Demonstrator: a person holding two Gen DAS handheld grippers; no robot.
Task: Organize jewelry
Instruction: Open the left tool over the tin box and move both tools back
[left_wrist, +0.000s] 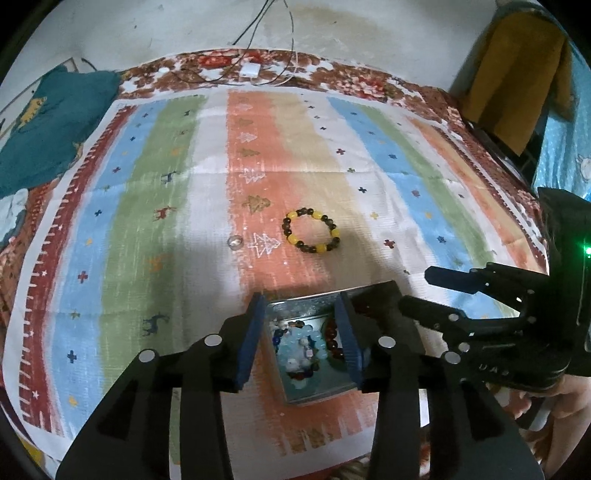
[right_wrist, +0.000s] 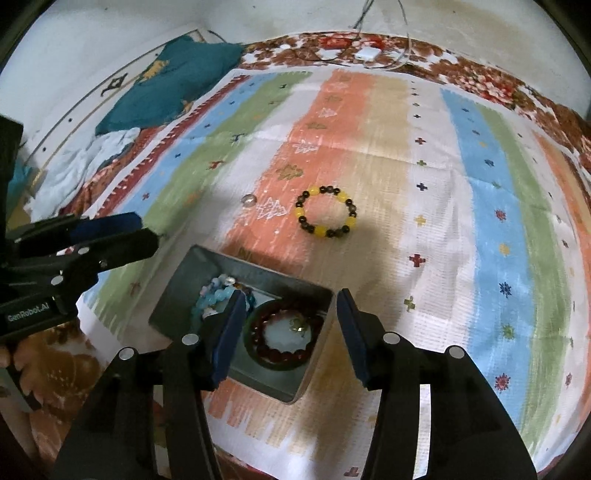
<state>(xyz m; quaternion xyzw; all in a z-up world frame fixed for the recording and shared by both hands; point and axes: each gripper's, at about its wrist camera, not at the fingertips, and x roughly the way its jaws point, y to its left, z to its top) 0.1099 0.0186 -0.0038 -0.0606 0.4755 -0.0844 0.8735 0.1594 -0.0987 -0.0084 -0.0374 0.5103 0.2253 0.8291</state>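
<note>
An open metal tin (left_wrist: 320, 392) (right_wrist: 183, 286) sits on the striped cloth and holds light blue beads (left_wrist: 303, 349) (right_wrist: 212, 299), a dark red bead bracelet (right_wrist: 282, 334) and a green bangle (right_wrist: 258, 361). A yellow and dark bead bracelet (left_wrist: 311, 231) (right_wrist: 326, 212) lies on the cloth beyond the tin. A small clear ring (left_wrist: 235, 242) (right_wrist: 249, 199) lies left of it. My left gripper (left_wrist: 300, 304) (right_wrist: 147, 229) hovers open over the tin's left half with nothing gripped. My right gripper (right_wrist: 291, 295) (left_wrist: 415, 290) hovers open over the red bracelet.
A teal cloth (left_wrist: 48, 122) (right_wrist: 166, 85) lies at the far left of the bed. A white charger (left_wrist: 250, 70) with cables rests at the far edge. A yellow garment (left_wrist: 517, 81) hangs at the right. A hand (left_wrist: 554, 402) holds the right gripper.
</note>
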